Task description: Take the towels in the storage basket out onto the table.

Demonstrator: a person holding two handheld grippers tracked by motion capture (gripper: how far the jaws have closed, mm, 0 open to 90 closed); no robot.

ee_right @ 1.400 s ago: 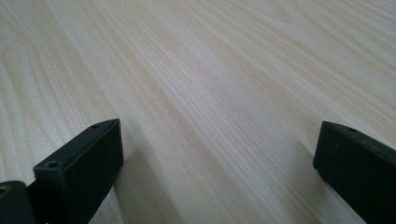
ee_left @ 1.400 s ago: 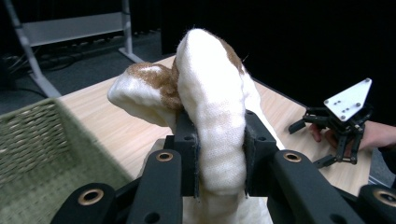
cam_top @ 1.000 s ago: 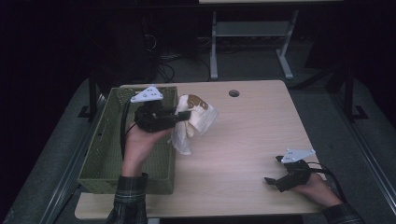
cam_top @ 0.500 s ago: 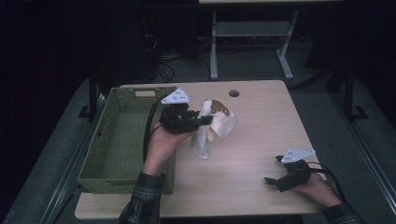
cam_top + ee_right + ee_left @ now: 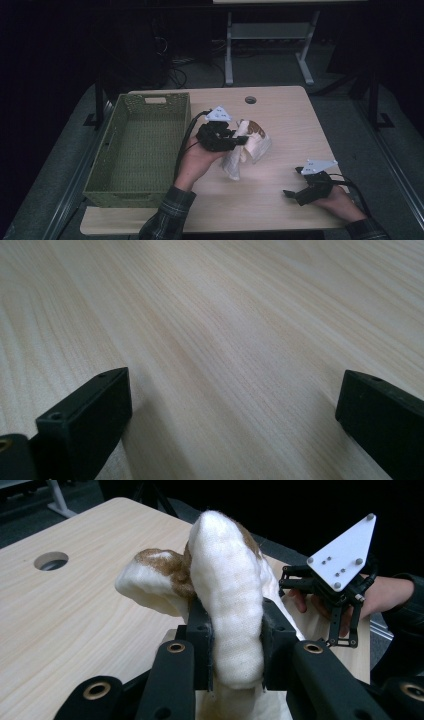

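Observation:
A white and brown plush toy (image 5: 248, 145) hangs over the middle of the wooden table (image 5: 280, 110), its lower end near the tabletop. My left gripper (image 5: 241, 141) is shut on it; in the left gripper view the jaws squeeze a white limb of the plush toy (image 5: 227, 595) from both sides, my left gripper (image 5: 235, 645) just below it. My right gripper (image 5: 292, 182) rests low at the table's front right, held by a hand. In the right gripper view my right gripper (image 5: 230, 405) stands wide open over bare wood, nothing between its jaws.
An empty olive-green woven basket (image 5: 107, 170) takes up the table's left side. A round cable hole (image 5: 250, 100) lies near the far edge. Beyond the table stands a metal frame on the dark floor. The other gripper (image 5: 332, 585) appears beyond the toy in the left gripper view.
My left gripper has carried the plush toy rightward from over the basket's edge to the table's middle, and lower. The right gripper has stayed where it was.

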